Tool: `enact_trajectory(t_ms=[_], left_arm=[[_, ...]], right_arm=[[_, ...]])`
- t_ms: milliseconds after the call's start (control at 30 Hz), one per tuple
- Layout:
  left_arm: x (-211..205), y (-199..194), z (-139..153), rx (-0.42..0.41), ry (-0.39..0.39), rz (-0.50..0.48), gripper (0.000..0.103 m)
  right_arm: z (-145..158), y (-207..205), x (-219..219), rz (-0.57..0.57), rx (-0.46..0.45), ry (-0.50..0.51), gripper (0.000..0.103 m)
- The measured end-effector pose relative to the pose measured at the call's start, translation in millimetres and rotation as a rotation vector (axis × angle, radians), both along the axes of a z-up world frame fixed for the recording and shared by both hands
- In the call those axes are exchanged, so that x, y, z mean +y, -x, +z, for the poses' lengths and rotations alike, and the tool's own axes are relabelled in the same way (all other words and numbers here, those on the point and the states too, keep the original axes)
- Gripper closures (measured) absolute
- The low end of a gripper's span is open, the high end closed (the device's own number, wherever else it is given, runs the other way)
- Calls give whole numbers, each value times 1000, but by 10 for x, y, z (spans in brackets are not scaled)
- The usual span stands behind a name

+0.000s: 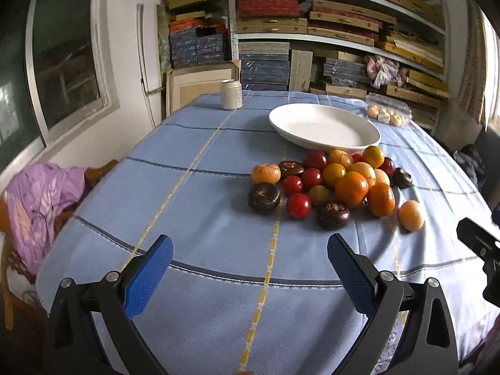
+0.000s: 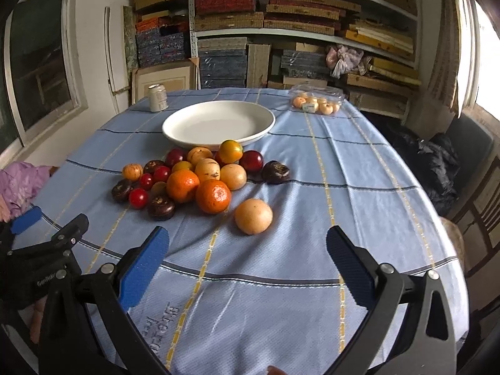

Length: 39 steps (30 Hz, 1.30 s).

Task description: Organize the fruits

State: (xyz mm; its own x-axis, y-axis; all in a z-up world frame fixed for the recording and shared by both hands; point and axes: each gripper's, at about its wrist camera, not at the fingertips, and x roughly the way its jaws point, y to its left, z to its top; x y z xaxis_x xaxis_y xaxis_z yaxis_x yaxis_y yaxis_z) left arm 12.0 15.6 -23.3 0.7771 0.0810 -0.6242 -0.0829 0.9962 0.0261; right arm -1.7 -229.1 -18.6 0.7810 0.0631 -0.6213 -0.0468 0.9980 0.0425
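From the left wrist: I see my left gripper (image 1: 250, 259) low over the blue tablecloth (image 1: 193, 218), jaws spread wide, nothing between the pads.
Fruit pile, left view: the fruit pile (image 1: 328, 181) lies ahead and to the right of my claw, pressed against the near rim of the white plate (image 1: 325, 125).
Nearest piece, left view: a dark round fruit (image 1: 264, 197) sits at the pile's near-left corner, almost straight ahead of the gap.
Loose piece, left view: the pale orange fruit (image 1: 411, 215) lies apart from the pile, far to my right, close to the black edge of the other tool.

On the right wrist: my right gripper (image 2: 248, 251) is also wide and holds nothing.
Loose piece, right view: the pale orange fruit (image 2: 253, 216) sits just ahead of the gap, nearly centred, alone on the cloth.
Pile and plate, right view: the fruit pile (image 2: 200, 175) is ahead-left; the white plate (image 2: 218, 122) is beyond it and looks bare.
Shape: the loose fruit is round, so I judge no long axis matters.
Nearer arm: my right, by my judgement; a short straight push forward should bracket it.
Clutter: a can (image 2: 157, 97) and a clear fruit pack (image 2: 317, 101) stand at the far edge.
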Motion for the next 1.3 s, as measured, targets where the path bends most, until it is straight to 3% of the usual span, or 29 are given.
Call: enact_trajectory(t_ms=[167,333,467,800,967,1133,1300], left_arm=[[-8,207,24,-18,21,-5,3],[-63,564,-83,16,64,-35,3],[-127,828,-187,54,45,-66,4],[-102,1194,-216,92,97,-154,4],[-95,1388,-122,60,107,-193,3],[-147,1514,-67,43,113,-252,3],[-212,1521,-50,31,89,-273,3]], right_arm=[[-32,157,33,0,-14,-30,4],[-105,515,125,-15,-46,2,4],[-171,810,193,-4,-45,20,4],[-225,1272,142,19,-35,-78,4],[-181,1469,39,36,-57,-145,4],[-129,1607,-27,175,-77,-275,4],[-160,1551,2,195,-31,-275,4]])
